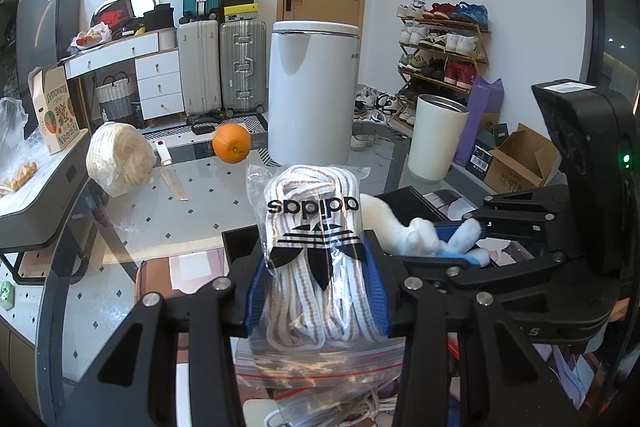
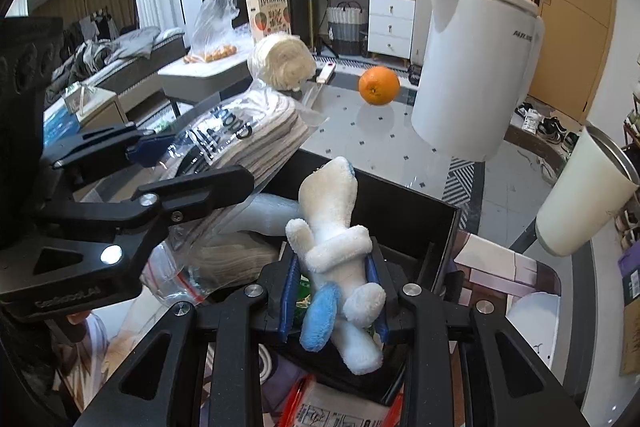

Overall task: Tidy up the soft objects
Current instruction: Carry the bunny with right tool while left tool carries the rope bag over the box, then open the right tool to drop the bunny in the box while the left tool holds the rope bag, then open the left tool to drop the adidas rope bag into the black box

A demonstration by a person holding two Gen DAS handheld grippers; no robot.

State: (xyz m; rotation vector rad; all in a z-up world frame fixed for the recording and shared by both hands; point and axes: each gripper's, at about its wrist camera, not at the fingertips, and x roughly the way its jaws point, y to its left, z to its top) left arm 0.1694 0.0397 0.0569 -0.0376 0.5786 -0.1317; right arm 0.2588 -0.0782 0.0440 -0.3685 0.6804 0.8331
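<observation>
Shoelaces in a clear bag [image 1: 316, 259] are sitting clamped in the left gripper [image 1: 318, 291] while the right gripper [image 2: 334, 291] is pinching a white plush toy [image 2: 340, 251] over the black box [image 2: 404, 211] on the surface [image 1: 192, 211]

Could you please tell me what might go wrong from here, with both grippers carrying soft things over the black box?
1. The left gripper clamps the bag of laces through slick plastic; the bag may slide out.
2. The right gripper pinches only the plush toy at its middle, so it could twist free.
3. Both grippers crowd over the black box and could collide.
</observation>
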